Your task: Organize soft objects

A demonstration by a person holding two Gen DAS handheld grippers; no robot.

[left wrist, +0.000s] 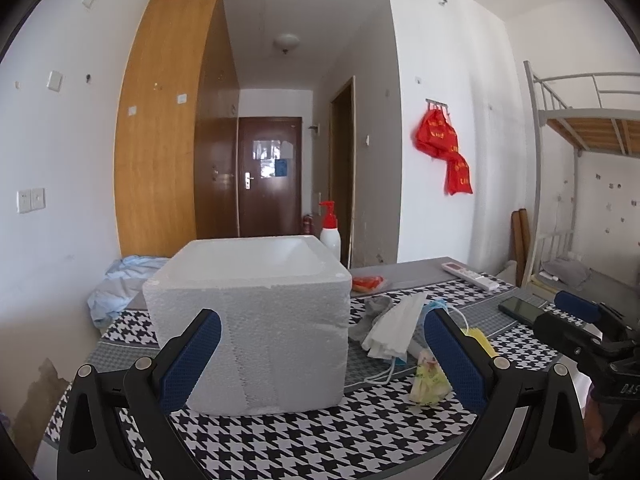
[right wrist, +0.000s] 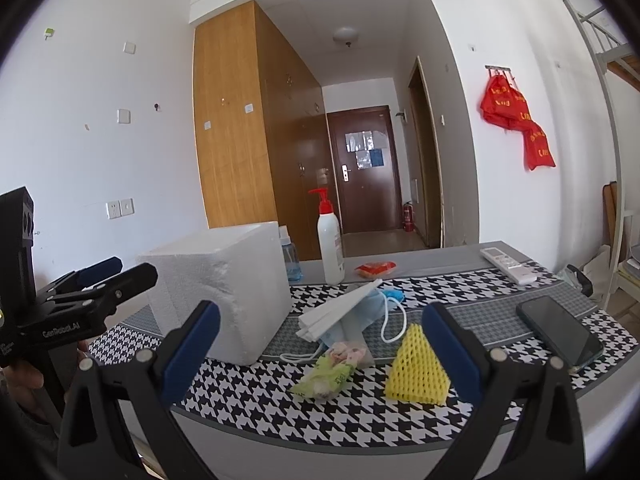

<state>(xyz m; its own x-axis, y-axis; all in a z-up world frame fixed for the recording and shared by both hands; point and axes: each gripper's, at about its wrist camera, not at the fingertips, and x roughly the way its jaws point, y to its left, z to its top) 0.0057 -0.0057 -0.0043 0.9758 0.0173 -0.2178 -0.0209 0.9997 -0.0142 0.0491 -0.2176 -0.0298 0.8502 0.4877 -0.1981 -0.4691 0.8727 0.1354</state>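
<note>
A white foam box [left wrist: 248, 320] stands open-topped on the houndstooth table; it also shows in the right wrist view [right wrist: 220, 288]. To its right lies a heap of soft things: white folded masks [right wrist: 336, 312], a blue mask [right wrist: 370, 308], a green-pink plastic bag [right wrist: 330, 372], a yellow foam net [right wrist: 418, 372] and a grey sock [left wrist: 372, 312]. My left gripper [left wrist: 322, 352] is open and empty, close in front of the box. My right gripper [right wrist: 320, 344] is open and empty, just before the heap.
A phone [right wrist: 560, 332] and a white remote [right wrist: 508, 265] lie at the right. A red-pump bottle [right wrist: 330, 240], a small blue bottle [right wrist: 290, 260] and a red packet [right wrist: 376, 269] sit behind. Blue cloth [left wrist: 120, 284] lies left of the box.
</note>
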